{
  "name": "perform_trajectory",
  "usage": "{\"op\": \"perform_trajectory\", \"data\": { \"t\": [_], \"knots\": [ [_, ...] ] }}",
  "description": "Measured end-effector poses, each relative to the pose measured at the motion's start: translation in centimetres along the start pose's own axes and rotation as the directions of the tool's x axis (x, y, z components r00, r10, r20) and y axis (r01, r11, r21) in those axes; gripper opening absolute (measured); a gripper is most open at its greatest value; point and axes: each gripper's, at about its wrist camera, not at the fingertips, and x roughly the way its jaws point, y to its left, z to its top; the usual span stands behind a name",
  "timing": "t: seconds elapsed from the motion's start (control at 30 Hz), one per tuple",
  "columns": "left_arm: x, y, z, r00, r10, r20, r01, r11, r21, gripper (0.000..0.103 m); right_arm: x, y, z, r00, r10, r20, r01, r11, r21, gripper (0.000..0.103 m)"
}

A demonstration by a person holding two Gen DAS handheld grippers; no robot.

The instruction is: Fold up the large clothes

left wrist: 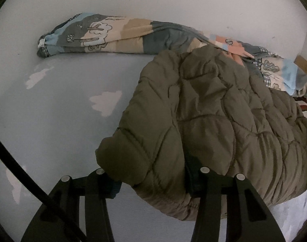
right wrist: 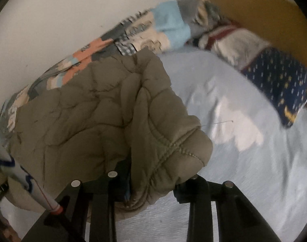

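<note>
The patterned quilt (left wrist: pixel 117 34) lay bunched along the wall at 11 o'clock, leaving the bed (left wrist: pixel 58 100) free for folding. The olive puffer jacket (left wrist: pixel 213 111) lay on it, right of centre. The left tool (left wrist: pixel 151 175) stood spread around its near edge, whether gripping I cannot tell. The right tool (right wrist: pixel 153 178) straddled the cuffed corner likewise, seemingly to carry a fold over.

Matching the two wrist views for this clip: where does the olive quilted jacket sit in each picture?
Left wrist: the olive quilted jacket fills the right half, its near edge between the left gripper fingers.
Right wrist: it lies left of centre, its stitched hem reaching between the right gripper fingers.
Shared landmark: the patterned quilt along the white wall behind the jacket.
</note>
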Motion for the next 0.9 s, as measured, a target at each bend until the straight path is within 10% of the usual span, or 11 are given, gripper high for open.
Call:
{"op": "perform_trajectory", "data": {
  "t": [0.43, 0.9],
  "knots": [
    [-9.2, 0.5, -2.0, 0.997, -0.034, 0.063, 0.033, 0.999, 0.030, 0.047, -8.4, 0.1, -0.6, 0.997, 0.031, 0.067, -0.025, 0.995, -0.094, 0.032],
    [-17.1, 4.8, -14.0, 0.997, -0.074, -0.030, 0.073, 0.997, -0.025, 0.047, -17.7, -4.4, -9.6, 0.993, 0.116, 0.036, -0.115, 0.993, -0.029, 0.033]
  ]
}}
